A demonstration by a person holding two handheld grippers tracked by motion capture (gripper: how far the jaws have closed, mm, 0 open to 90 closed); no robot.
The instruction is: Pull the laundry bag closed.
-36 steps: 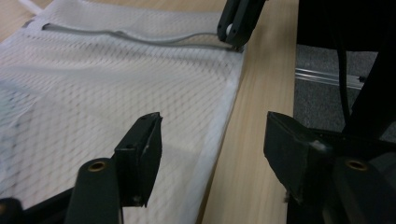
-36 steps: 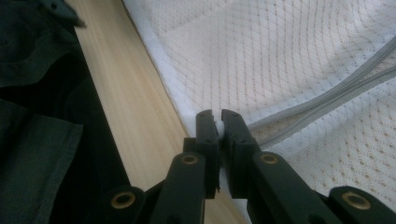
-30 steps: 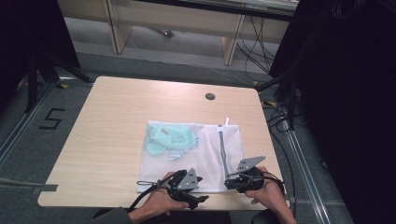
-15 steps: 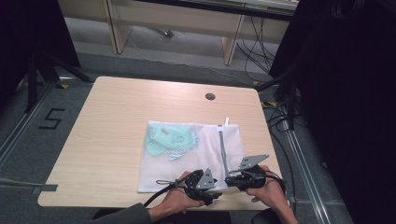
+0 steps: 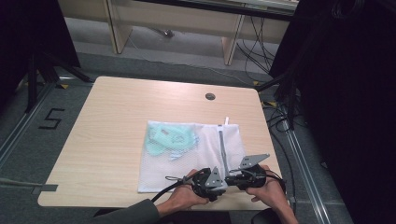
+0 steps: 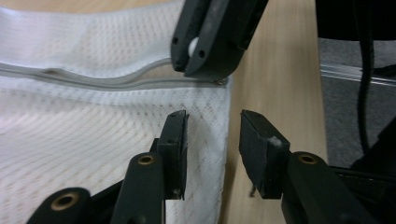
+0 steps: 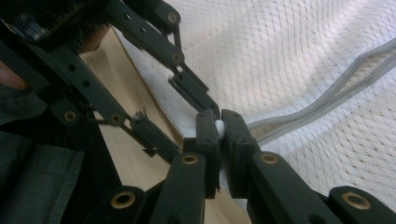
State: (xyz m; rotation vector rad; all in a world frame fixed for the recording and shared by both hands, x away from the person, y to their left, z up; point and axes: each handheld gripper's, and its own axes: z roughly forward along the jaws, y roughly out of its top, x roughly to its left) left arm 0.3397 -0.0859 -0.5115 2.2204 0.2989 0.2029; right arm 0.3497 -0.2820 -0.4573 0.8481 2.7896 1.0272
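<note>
A white mesh laundry bag (image 5: pixel 187 161) lies flat on the wooden table (image 5: pixel 112 140), with a pale green garment (image 5: pixel 168 137) inside it. A grey zipper (image 5: pixel 222 149) runs down the bag towards its near edge. My right gripper (image 7: pixel 219 123) is shut on the small white zipper pull (image 7: pixel 219 127) at the zipper's near end (image 6: pixel 93 79). My left gripper (image 6: pixel 212 126) stands open just beside it, its jaws either side of the bag's corner edge. In the high view the left gripper (image 5: pixel 210 179) and right gripper (image 5: pixel 236 177) nearly touch at the near edge.
A round grommet hole (image 5: pixel 210 96) sits at the table's far side. The table's near edge runs just under both hands. Cables (image 5: pixel 280 121) lie on the floor to the right, and wooden furniture (image 5: pixel 177 23) stands behind.
My left gripper has slid to the right along the bag's near edge until it is next to the right gripper. The right gripper has stayed at the zipper end.
</note>
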